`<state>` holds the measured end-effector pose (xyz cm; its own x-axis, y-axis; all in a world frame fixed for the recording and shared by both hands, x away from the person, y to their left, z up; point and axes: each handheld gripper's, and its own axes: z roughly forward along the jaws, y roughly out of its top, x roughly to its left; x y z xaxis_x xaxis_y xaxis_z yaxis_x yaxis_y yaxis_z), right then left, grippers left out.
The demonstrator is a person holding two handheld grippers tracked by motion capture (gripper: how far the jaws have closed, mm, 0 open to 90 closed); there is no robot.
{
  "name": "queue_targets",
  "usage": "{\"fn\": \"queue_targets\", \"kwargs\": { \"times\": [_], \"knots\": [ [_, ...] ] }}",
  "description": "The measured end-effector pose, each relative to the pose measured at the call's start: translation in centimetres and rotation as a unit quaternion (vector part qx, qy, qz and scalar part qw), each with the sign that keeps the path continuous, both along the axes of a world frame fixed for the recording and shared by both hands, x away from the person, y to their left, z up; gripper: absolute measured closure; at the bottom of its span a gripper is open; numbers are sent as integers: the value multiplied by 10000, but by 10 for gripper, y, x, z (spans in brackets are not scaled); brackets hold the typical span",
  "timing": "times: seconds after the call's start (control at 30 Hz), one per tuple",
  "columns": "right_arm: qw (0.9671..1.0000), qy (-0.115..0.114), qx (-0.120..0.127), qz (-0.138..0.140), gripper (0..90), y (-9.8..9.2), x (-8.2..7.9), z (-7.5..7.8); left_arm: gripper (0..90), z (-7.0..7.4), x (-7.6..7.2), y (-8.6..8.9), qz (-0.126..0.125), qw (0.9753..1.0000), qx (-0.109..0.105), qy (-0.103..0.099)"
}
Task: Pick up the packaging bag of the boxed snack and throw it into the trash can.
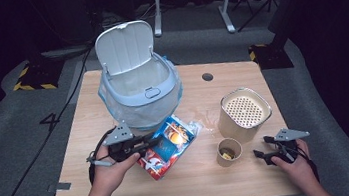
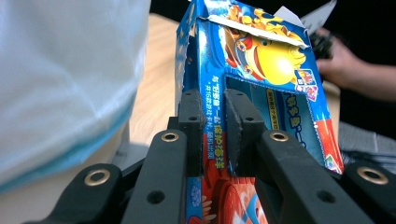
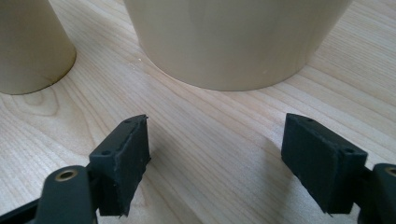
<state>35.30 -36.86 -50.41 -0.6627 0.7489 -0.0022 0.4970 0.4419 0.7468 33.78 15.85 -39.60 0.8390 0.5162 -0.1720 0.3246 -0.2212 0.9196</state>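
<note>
With the left tool (image 2: 215, 121) pinching one wall of the blue carton (image 1: 168, 146) near the bin (image 1: 141, 89), lift it clear before tipping it in; the right tool (image 3: 217, 154) rests wide apart on the bench (image 1: 207, 179).

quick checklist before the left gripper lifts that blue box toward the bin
1. Left gripper shut on the blue printed cardboard box: ok, jaws pinch one wall.
2. White pedal bin lid raised: ok.
3. Clear liner bag in place: ok.
4. Box clear of small paper cup: ok.
5. Right gripper out of the way: ok, open near the tall beige container.
6. Box empty: cannot tell.
</note>
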Motion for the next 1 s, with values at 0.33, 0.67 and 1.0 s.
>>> {"fn": "queue_targets", "kwargs": {
  "times": [0.33,0.67,1.0],
  "knots": [
    [10000,-4,-2,2,234,0,0,0,783,28,2,3,-58,9985,-366,-410],
    [10000,-5,5,28,234,0,0,0,783,71,6,7,42,9947,-561,-863],
    [10000,-4,7,52,234,0,0,0,783,107,16,10,212,9913,-598,-1155]
  ]
}}
